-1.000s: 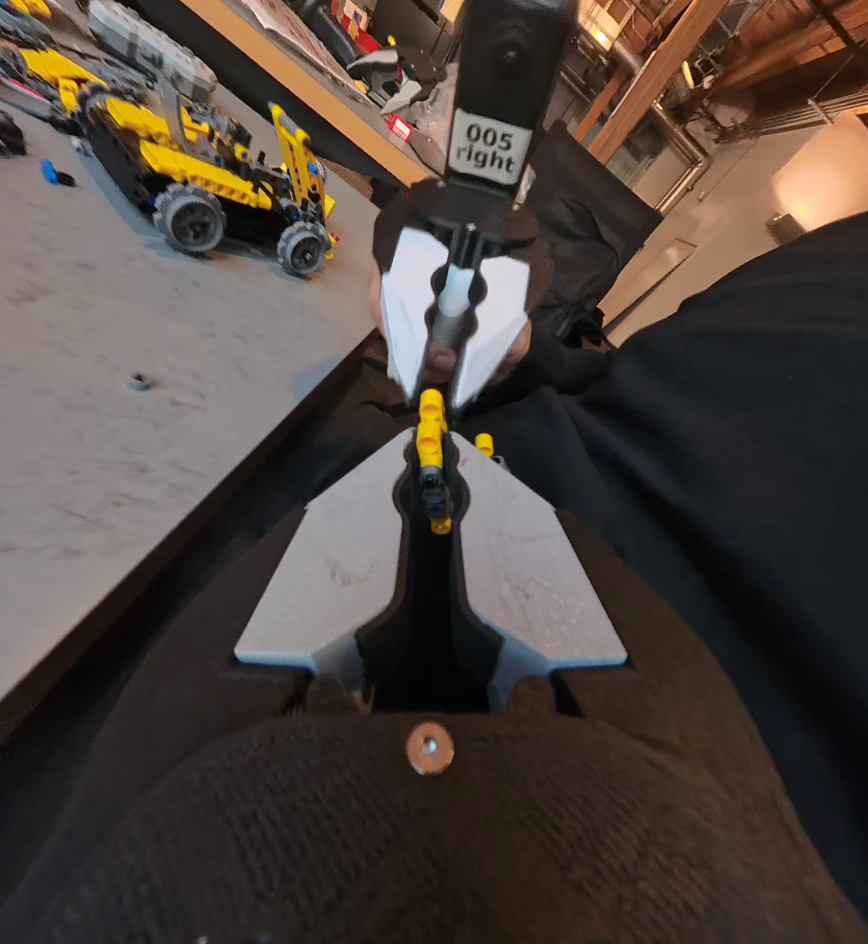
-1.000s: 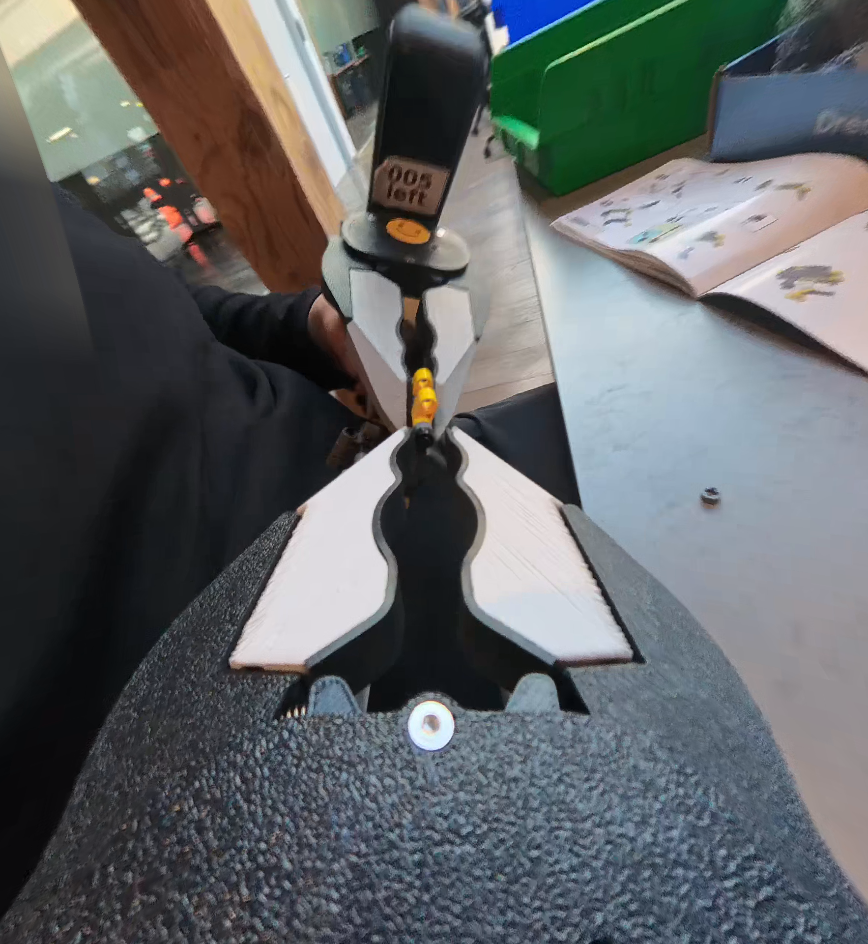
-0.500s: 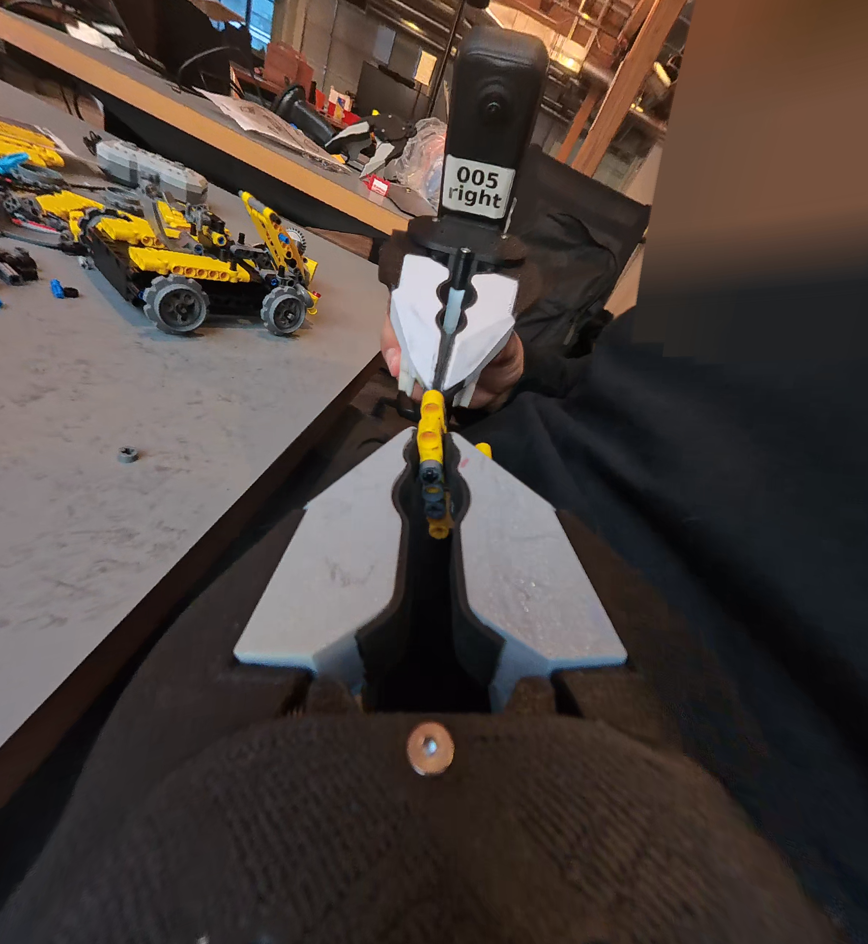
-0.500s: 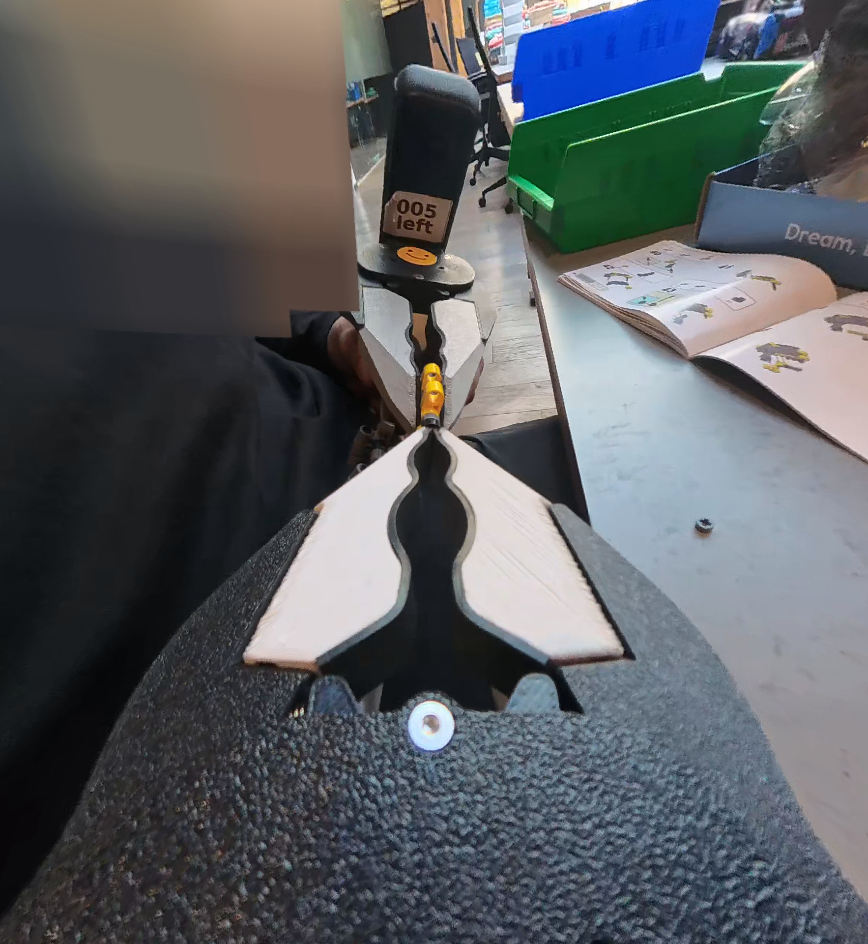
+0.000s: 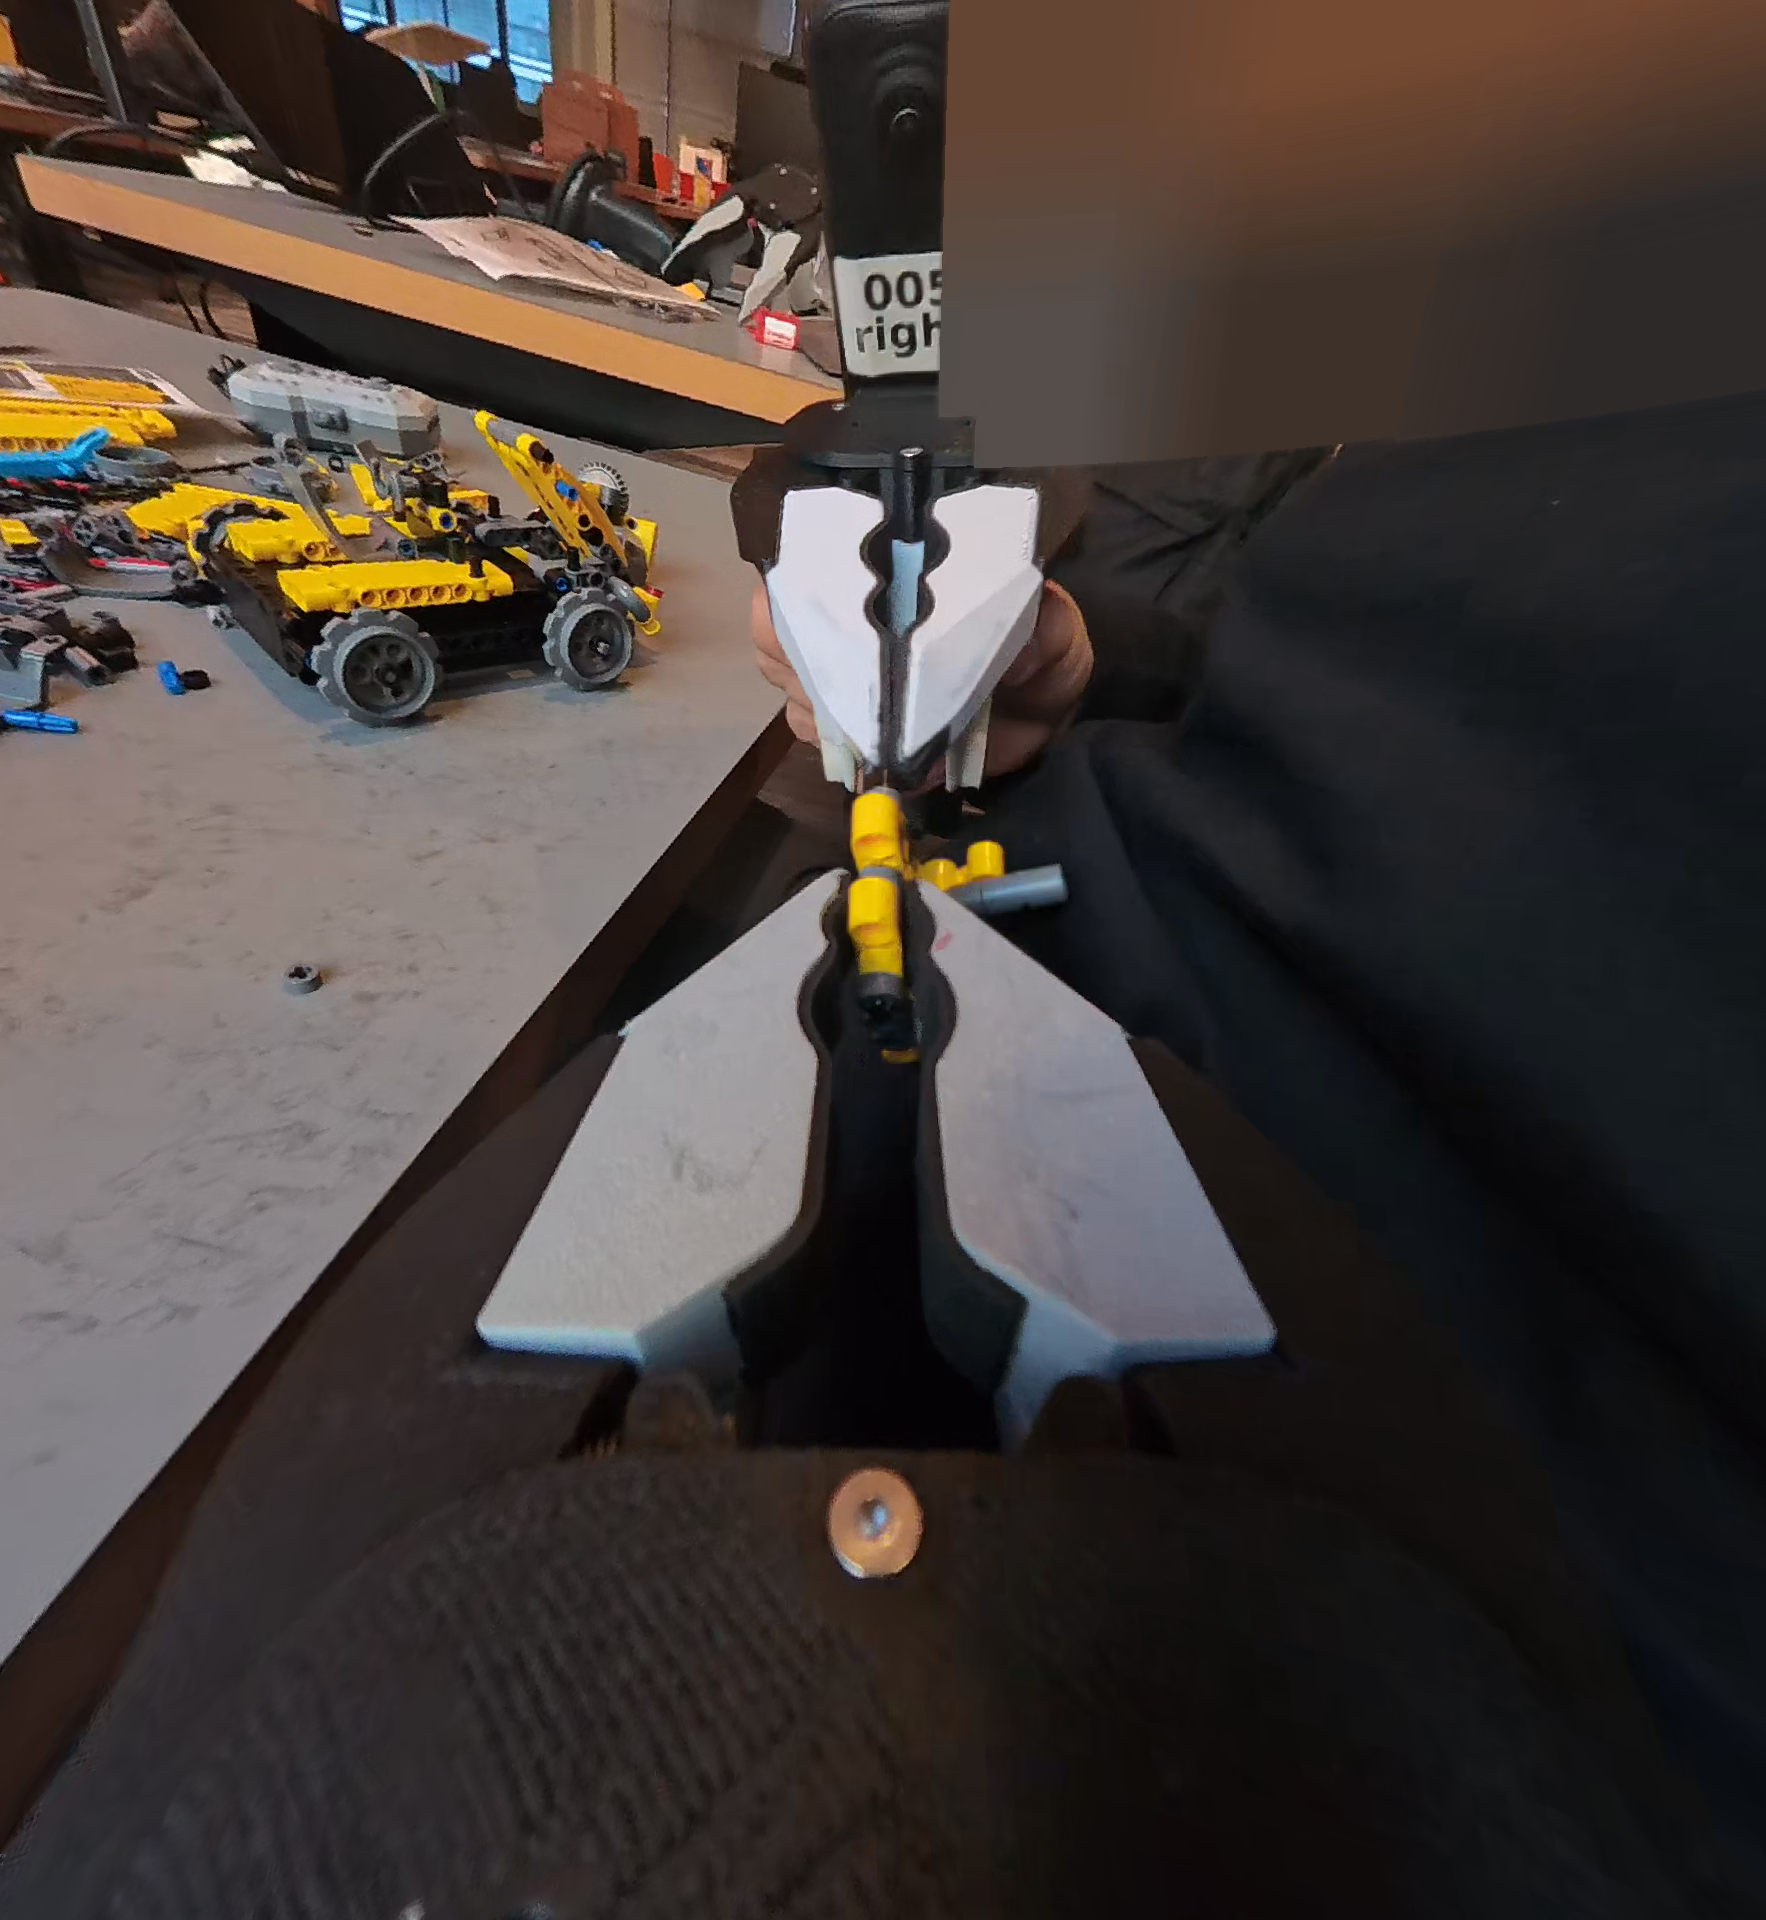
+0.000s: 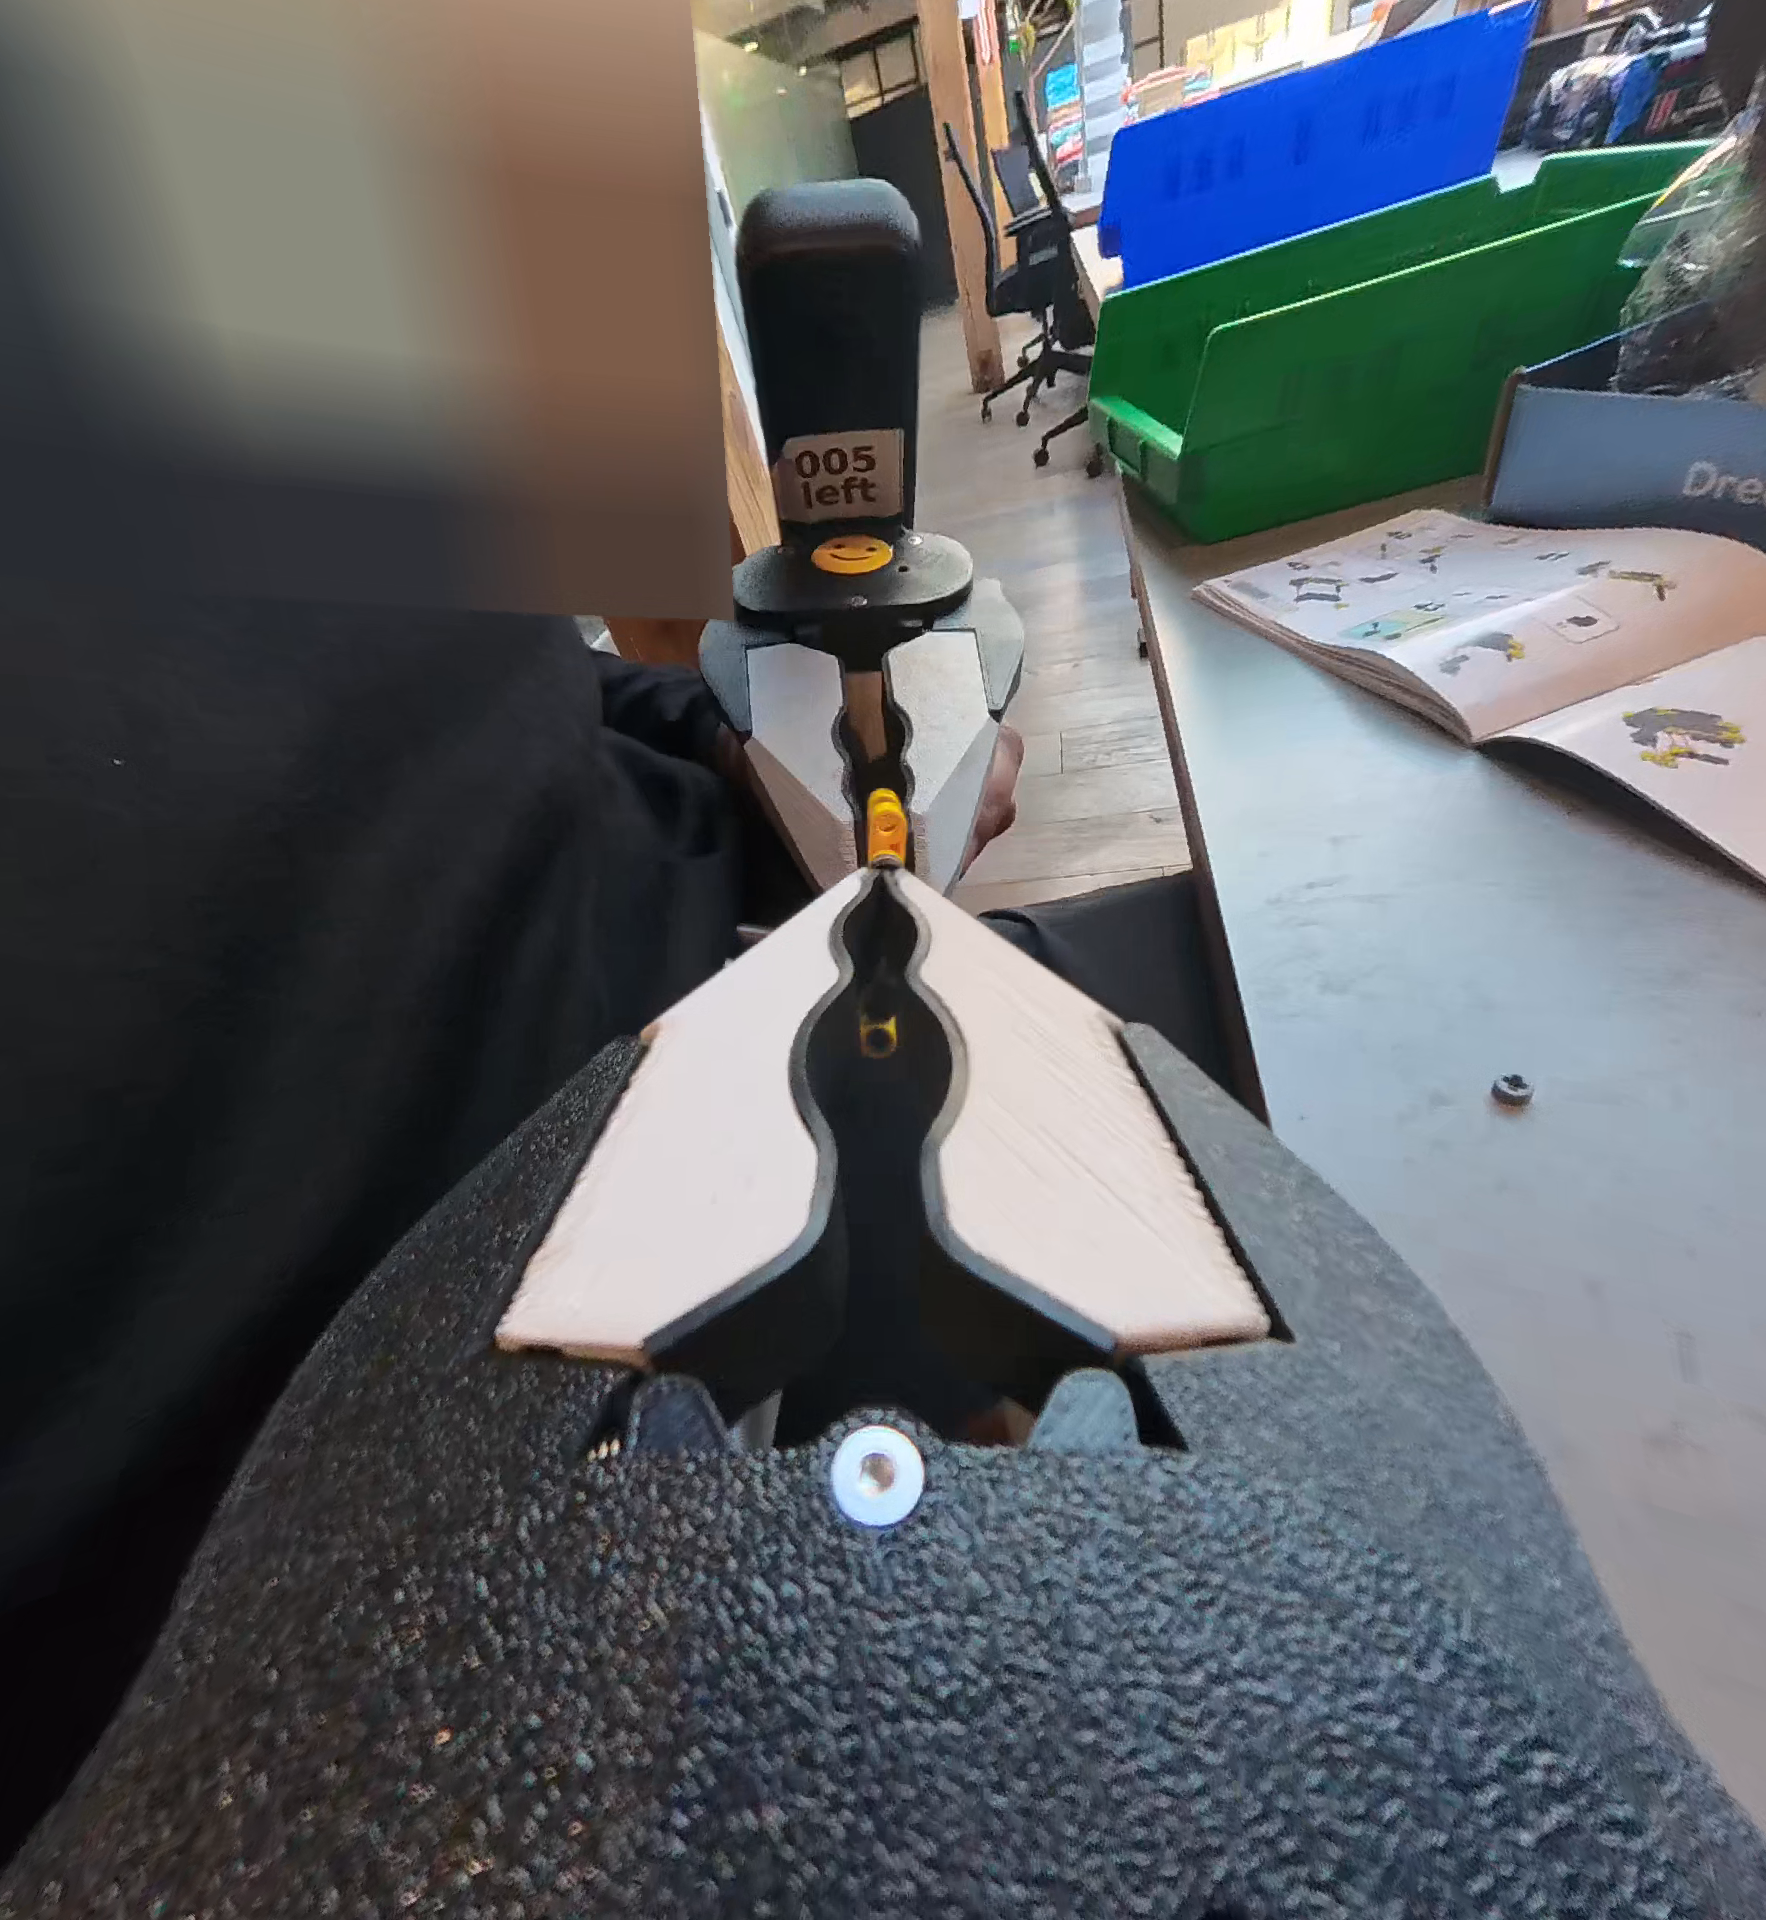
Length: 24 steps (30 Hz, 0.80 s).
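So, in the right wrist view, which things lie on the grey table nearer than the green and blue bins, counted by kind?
open booklet: 1
small dark ring: 1
dark box: 1
Total: 3
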### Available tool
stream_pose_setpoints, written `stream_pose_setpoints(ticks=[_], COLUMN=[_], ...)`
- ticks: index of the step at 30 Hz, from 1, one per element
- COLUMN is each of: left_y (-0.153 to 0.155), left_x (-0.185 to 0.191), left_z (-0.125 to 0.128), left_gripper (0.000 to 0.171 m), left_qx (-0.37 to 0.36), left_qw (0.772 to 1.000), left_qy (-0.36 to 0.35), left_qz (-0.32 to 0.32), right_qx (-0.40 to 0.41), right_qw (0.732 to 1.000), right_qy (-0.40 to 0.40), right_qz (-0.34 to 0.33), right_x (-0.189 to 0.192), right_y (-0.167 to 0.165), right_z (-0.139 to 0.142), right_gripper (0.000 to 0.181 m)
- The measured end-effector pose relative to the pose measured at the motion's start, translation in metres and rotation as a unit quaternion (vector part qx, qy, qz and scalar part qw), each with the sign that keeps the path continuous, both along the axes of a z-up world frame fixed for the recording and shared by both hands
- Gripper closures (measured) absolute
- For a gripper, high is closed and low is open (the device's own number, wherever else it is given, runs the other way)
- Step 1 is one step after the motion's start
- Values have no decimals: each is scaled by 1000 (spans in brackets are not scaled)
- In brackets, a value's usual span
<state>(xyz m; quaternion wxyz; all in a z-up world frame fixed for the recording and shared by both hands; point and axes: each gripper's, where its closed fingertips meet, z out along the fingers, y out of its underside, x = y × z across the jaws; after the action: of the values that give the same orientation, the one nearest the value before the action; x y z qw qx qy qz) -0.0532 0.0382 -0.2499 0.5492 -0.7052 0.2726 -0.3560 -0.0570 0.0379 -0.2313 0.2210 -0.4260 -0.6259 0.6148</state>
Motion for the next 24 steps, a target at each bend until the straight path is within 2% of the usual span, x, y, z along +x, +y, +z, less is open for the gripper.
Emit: stream_pose_setpoints(ticks=[7, 12, 19, 24], left_y=[-1, -1, -3, -1], left_x=[-1, 3, 7, 8], left_z=[-2, -2, -1, -5], left_gripper=[166, 166, 166, 166], left_qx=[-6, -1, -16, -8], left_qw=[1000, 1000, 999, 1000], left_qy=[-10, 5, -32, 4], left_qz=[-3, -2, -6, 7], right_qx=[39, 65, 73, 88], right_qw=[999, 998, 997, 996], right_qy=[-4, -20, -24, -29], right_qz=[-20, -9, -5, 0], right_x=[2, 3, 5, 7], right_y=[9, 2, 1, 2], right_z=[2, -5, -8, -13], right_gripper=[181, 181, 181, 181])
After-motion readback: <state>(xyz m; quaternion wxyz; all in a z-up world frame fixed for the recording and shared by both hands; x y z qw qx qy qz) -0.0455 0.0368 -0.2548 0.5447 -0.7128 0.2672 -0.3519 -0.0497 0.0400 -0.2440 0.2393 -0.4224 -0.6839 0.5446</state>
